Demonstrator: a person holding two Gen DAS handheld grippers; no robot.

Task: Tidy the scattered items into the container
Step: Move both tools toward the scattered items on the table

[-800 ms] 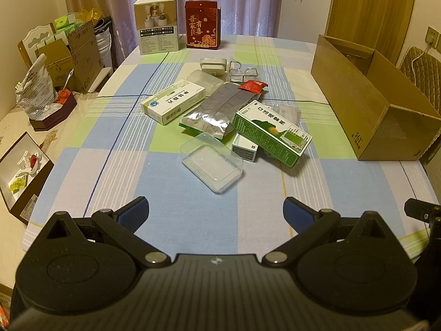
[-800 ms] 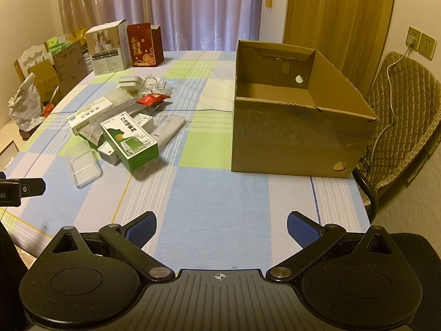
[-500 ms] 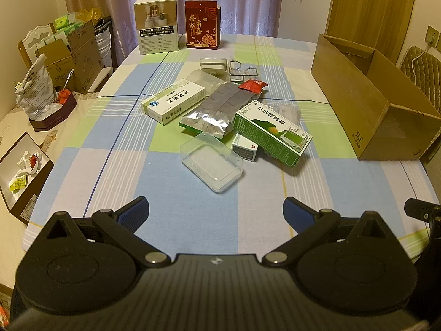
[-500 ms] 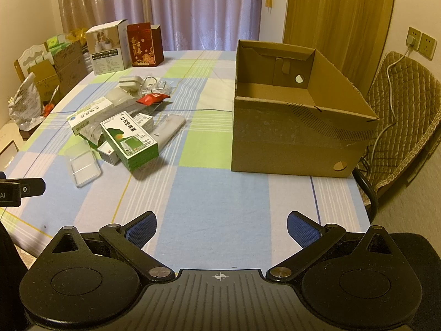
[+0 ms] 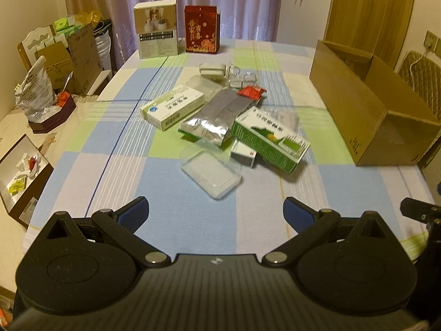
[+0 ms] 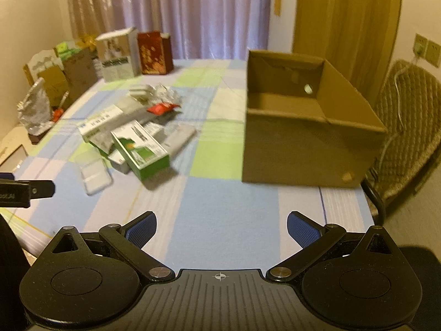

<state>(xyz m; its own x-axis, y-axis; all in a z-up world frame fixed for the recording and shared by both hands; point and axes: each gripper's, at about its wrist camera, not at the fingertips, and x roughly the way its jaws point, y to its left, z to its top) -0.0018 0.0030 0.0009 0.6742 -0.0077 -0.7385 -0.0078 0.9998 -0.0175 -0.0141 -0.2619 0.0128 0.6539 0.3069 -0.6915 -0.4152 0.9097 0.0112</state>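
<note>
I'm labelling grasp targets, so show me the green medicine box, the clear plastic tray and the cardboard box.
green medicine box [image 5: 271, 140], left wrist view, on its printed top face.
clear plastic tray [image 5: 210, 172], left wrist view, on its flat base.
cardboard box [image 6: 306, 151], right wrist view, on its near outer wall.

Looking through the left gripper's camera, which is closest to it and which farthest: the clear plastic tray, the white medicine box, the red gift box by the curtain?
From the left gripper, which is open:
1. Clear plastic tray, just ahead, near the middle of the table.
2. White medicine box, farther on and to the left.
3. Red gift box, upright at the table's far edge by the curtain.
</note>
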